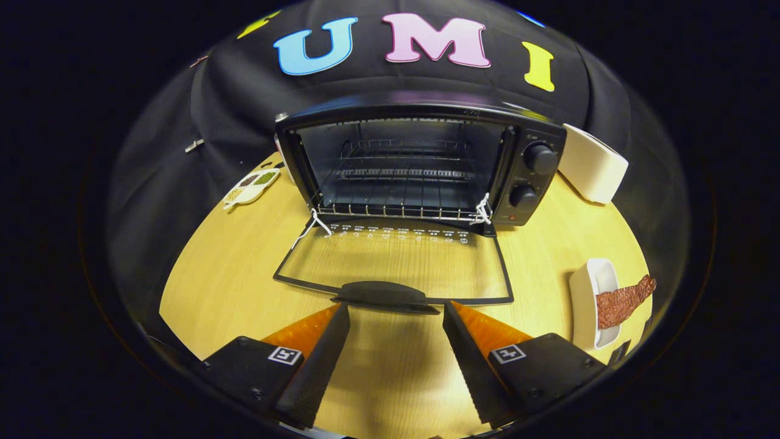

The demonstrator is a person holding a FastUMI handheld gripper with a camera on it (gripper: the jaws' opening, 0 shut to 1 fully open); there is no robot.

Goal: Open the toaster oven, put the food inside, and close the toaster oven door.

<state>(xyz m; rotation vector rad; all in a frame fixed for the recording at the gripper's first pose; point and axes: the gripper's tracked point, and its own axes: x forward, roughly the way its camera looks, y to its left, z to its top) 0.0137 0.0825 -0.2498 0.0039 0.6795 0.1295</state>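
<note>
A black toaster oven stands at the back of the wooden table with its glass door folded down flat toward me. The wire rack inside is bare. The door's handle lies just ahead of my fingertips. My gripper is open, nothing between its fingers, just above the table. The food, a reddish-brown strip, rests across a white oblong dish to the right of the door.
A white box-like appliance leans right of the oven. A small white dish with dark and green fillings sits left of the oven. Two knobs are on the oven's right panel. Bare tabletop lies left of the door.
</note>
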